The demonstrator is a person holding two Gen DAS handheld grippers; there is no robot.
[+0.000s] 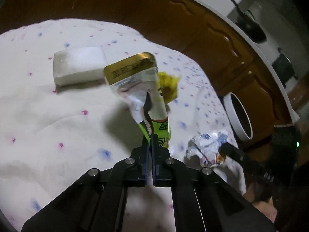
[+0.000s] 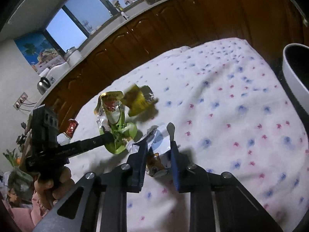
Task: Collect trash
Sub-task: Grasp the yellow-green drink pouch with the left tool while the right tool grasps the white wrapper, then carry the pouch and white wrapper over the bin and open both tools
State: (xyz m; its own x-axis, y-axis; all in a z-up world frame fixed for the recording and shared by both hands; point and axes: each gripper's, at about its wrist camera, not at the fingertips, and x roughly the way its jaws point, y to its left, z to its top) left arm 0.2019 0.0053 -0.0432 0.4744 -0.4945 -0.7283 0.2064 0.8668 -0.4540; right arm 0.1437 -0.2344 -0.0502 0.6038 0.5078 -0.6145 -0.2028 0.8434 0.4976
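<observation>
My left gripper (image 1: 148,136) is shut on the lower end of a green-and-white snack bag (image 1: 135,81) with a gold top, which stands up from the flowered cloth (image 1: 58,116). The right wrist view shows the same gripper (image 2: 109,135) clamped on that bag (image 2: 120,133). My right gripper (image 2: 157,141) has its jaws narrowed around a crumpled silver wrapper (image 2: 154,135), with both pads against it. From the left wrist view that wrapper (image 1: 206,147) lies at the right with the right gripper (image 1: 225,149) on it. A crumpled yellow wrapper (image 2: 139,102) lies just behind the bag.
A white bin (image 1: 239,116) with a dark inside stands past the cloth's right edge, also at the frame edge as bin (image 2: 295,77). A white box (image 1: 79,65) lies left of the snack bag. A small red packet (image 2: 72,127) lies at the left. Brown cabinets (image 2: 154,29) run behind.
</observation>
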